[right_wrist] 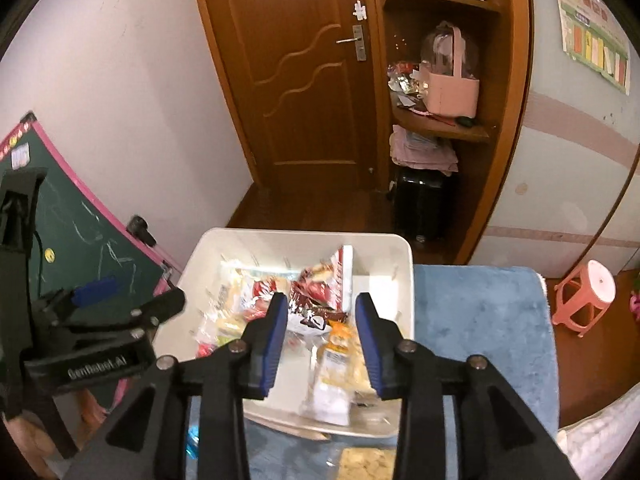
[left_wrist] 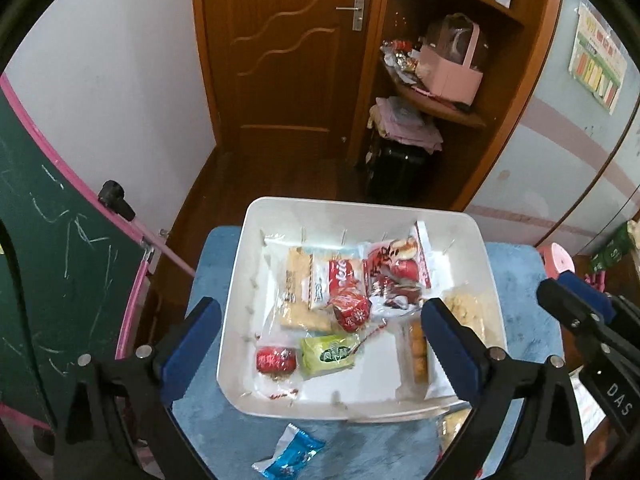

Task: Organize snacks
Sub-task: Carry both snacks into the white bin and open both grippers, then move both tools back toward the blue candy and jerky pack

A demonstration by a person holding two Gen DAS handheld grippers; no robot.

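A white bin [left_wrist: 490, 264] stands on a blue mat [left_wrist: 208, 256] and holds several snack packets: a cracker pack [left_wrist: 298, 288], red wrappers [left_wrist: 396, 276], a green packet [left_wrist: 326, 356] and a small red one [left_wrist: 276, 360]. My left gripper [left_wrist: 320, 336] is open wide above the bin's near half, empty. A blue packet [left_wrist: 292, 456] lies on the mat in front of the bin. My right gripper [right_wrist: 322, 338] is open over the bin [right_wrist: 406, 276]; a yellow-white snack packet [right_wrist: 340, 364], blurred, lies in the bin between and below its fingers.
A green chalkboard [left_wrist: 52, 248] with a pink frame stands at the left. A wooden door [left_wrist: 288, 52] and shelves [left_wrist: 436, 100] are behind. A pink stool [right_wrist: 586, 296] stands at the right. Another cracker pack [right_wrist: 368, 464] lies on the mat by the bin's near edge.
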